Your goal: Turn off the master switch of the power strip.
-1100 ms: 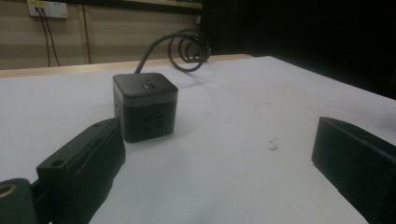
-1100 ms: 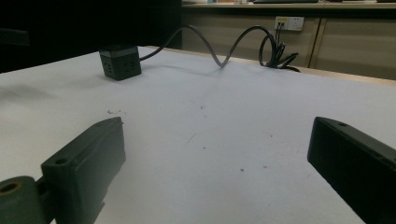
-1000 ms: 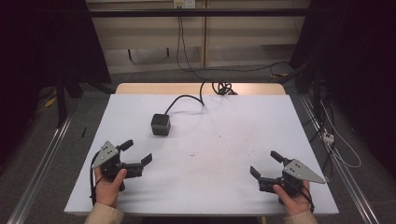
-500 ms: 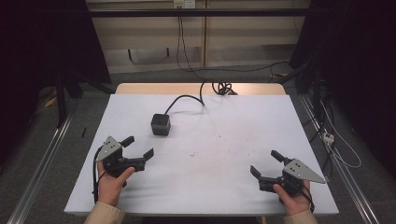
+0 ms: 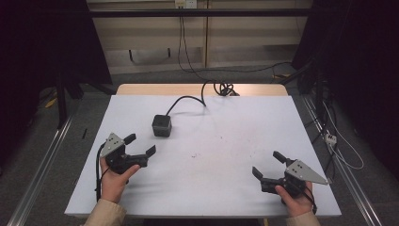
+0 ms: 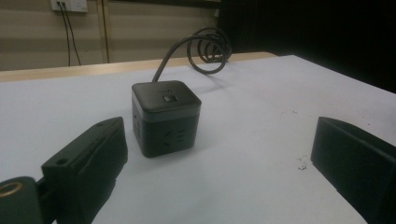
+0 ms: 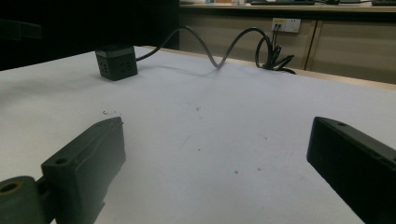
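Left gripper [image 5: 139, 145] spread wide, aimed at small black cube-shaped power socket [image 5: 161, 125].

Socket standing on white table [image 5: 226, 141] near gripper's 1 o'clock, untouched; right gripper [image 5: 267, 165] spread too, well apart at 4 o'clock.

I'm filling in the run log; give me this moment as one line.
left gripper: open, near cube power strip, not touching | right gripper: open, idle over table | cable: trails back
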